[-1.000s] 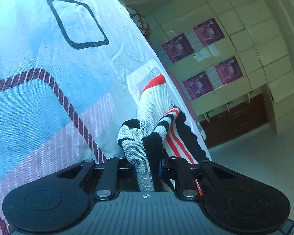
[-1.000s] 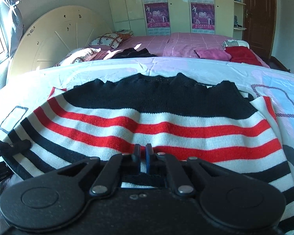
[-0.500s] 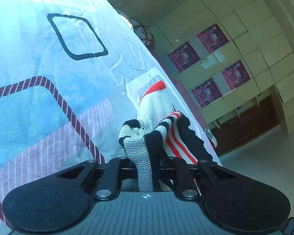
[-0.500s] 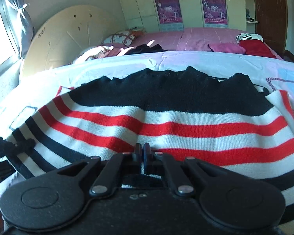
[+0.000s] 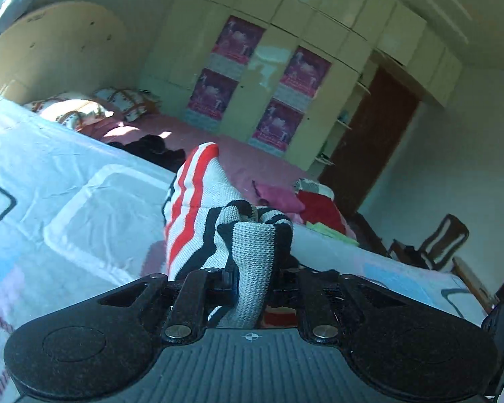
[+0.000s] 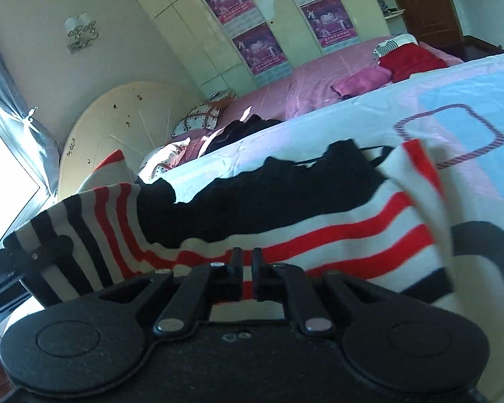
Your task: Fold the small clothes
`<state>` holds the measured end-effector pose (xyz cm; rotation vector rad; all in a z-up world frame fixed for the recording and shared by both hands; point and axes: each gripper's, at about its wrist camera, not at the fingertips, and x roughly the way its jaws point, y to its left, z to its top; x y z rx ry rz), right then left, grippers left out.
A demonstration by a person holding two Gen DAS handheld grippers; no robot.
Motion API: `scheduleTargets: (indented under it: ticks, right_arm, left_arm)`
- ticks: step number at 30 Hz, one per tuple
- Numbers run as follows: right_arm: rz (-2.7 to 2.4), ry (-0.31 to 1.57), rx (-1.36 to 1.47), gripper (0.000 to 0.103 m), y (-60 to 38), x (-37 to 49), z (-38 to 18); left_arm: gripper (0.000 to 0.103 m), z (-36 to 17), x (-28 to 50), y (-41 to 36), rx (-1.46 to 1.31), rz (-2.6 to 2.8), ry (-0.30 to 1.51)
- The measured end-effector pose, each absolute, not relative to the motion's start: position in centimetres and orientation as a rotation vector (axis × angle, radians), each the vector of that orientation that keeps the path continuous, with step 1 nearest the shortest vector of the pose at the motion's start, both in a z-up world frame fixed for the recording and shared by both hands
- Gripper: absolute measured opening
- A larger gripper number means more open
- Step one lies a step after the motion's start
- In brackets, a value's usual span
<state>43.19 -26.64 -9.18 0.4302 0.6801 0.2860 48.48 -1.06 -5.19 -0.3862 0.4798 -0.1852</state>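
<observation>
A striped knit garment is held up off the bed by both claws.

A bunched edge of the striped garment [image 5: 198, 215] is clamped between the closed-in jaws of the left claw [image 5: 252, 278], and the knit is seen rising ahead of that claw and above the patterned bedsheet [image 5: 70, 194]. The lower hem of the same garment [image 6: 319, 215] is pinched by the right claw [image 6: 247, 270], whose jaws are narrowed with a thin fold of cloth between them. Ahead of the right claw the garment is stretched sideways, black band uppermost, red and white stripes nearest the fingers. The left claw [image 6: 23, 262] is seen gripping the cloth at the right claw's far left. Beyond the sheet [image 6: 420, 107], pink bedding [image 6: 319, 80] and a wardrobe [image 6: 285, 16] are visible.
</observation>
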Motion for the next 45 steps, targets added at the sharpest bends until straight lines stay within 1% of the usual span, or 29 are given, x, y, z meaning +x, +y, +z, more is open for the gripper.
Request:
scheduleTargets:
  ticks: [3,8,10,12,14,16,18,20,22,24,25,26,27,28,29,30,31,32,34,37,39,42,45]
  right_arm:
    - [0.245,0.665,0.396,0.008,-30.4,41.6,-8.6]
    - [0.143,0.671,0.438,0.01,-36.5,38.8,-9.0]
    - [0.122,0.68,0.477,0.014,-38.2,37.9,-9.5]
    - [0.131,0.687,0.516,0.024,-39.1,37.5,-10.0]
    - [0.172,0.674,0.555,0.028,-39.7,37.4,-9.9]
    - [0.2,0.654,0.578,0.031,-39.9,37.4,-9.5]
    - [0.194,0.637,0.577,0.034,-39.9,37.7,-9.1]
    - [0.192,0.629,0.589,0.035,-40.2,38.0,-9.0]
    - [0.19,0.622,0.595,0.035,-40.2,37.9,-8.8]
    - [0.182,0.629,0.601,0.035,-40.4,37.9,-9.1]
    - [0.175,0.641,0.611,0.035,-40.6,37.9,-9.4]
    - [0.166,0.654,0.619,0.035,-40.8,37.9,-9.8]
    - [0.16,0.662,0.624,0.036,-40.9,37.8,-10.0]
    - [0.158,0.669,0.632,0.036,-41.0,37.8,-10.1]
    - [0.163,0.669,0.638,0.039,-41.1,37.7,-10.1]
    - [0.174,0.659,0.643,0.043,-41.1,37.6,-10.0]
    - [0.181,0.65,0.649,0.046,-41.1,37.6,-9.9]
    - [0.191,0.643,0.657,0.05,-41.1,37.7,-9.8]
    - [0.222,0.632,0.683,0.051,-41.1,38.0,-9.6]
    - [0.277,0.651,0.716,0.052,-40.8,39.3,-9.7]
    - [0.307,0.665,0.71,0.052,-40.0,40.3,-9.7]
    - [0.335,0.679,0.636,0.052,-38.7,42.5,-9.5]
    - [0.345,0.716,0.571,0.052,-37.8,45.3,-9.7]
  left_arm:
    - [0.014,-4.2,48.6,-5.1,-0.335,-0.26,0.488]
    - [0.014,-5.0,48.8,-11.4,-0.317,-0.378,0.545]
    - [0.014,-5.9,48.4,-13.7,-0.309,-0.418,0.57]
    - [0.014,-7.2,48.1,-15.6,-0.293,-0.454,0.619]
    - [0.014,-8.0,47.9,-16.8,-0.251,-0.459,0.656]
    - [0.014,-7.7,47.6,-16.9,-0.223,-0.456,0.648]
    - [0.014,-6.3,47.4,-16.6,-0.254,-0.457,0.619]
    - [0.014,-4.8,46.6,-16.6,-0.287,-0.47,0.54]
    - [0.014,-4.3,46.7,-16.4,-0.318,-0.494,0.514]
    - [0.014,-5.6,47.0,-17.3,-0.298,-0.509,0.563]
    - [0.014,-7.0,47.3,-17.7,-0.274,-0.514,0.626]
    - [0.014,-9.0,47.9,-18.5,-0.205,-0.515,0.741]
    - [0.014,-9.8,47.6,-18.9,-0.153,-0.535,0.739]
    - [0.017,-9.3,47.0,-18.7,-0.124,-0.536,0.718]
    - [0.03,-8.5,46.5,-18.4,-0.123,-0.55,0.718]
    - [0.041,-7.6,46.0,-17.7,-0.145,-0.565,0.71]
    - [0.058,-6.5,45.2,-16.9,-0.167,-0.581,0.686]
    - [0.063,-5.2,44.2,-16.0,-0.176,-0.615,0.636]
    - [0.063,-3.5,43.2,-13.7,-0.179,-0.616,0.589]
    - [0.063,-2.7,45.0,-9.9,-0.19,-0.484,0.564]
    - [0.063,-3.2,48.0,-7.7,-0.186,-0.372,0.592]
    - [0.063,-5.1,52.4,-6.4,-0.185,-0.325,0.705]
    - [0.063,-7.0,53.6,-6.0,-0.245,-0.351,0.747]
